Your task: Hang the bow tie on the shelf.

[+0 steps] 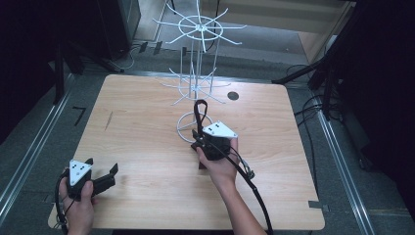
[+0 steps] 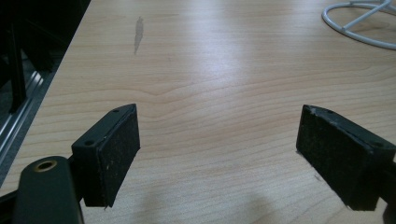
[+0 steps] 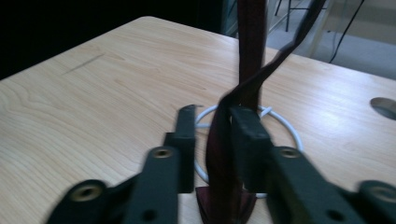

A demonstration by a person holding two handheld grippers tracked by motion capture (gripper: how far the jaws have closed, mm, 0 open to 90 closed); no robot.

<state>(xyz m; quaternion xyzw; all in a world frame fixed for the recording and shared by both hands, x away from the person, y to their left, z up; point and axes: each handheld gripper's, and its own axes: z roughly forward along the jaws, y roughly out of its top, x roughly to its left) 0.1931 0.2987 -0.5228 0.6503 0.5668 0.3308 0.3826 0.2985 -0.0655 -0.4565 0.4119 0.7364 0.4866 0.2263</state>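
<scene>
A dark strap [image 1: 199, 110] stands up in a loop in front of the white wire rack [image 1: 198, 29]. My right gripper [image 1: 198, 134] is shut on the strap just above the rack's base ring [image 1: 188, 120]. In the right gripper view the dark red and black strap [image 3: 252, 42] rises between the jaws of the gripper [image 3: 215, 126], over the white ring [image 3: 285, 126]. My left gripper [image 1: 103, 165] rests open at the table's near left corner. The left gripper [image 2: 219, 140] has bare wood between its pads [image 2: 116, 149].
The wooden table [image 1: 147, 107] has a round dark hole [image 1: 233, 96] to the right of the rack. A small metal clasp [image 1: 248, 171] lies by the right wrist. Dark equipment and cables surround the table. The rack's base ring [image 2: 355, 32] lies far ahead of the left gripper.
</scene>
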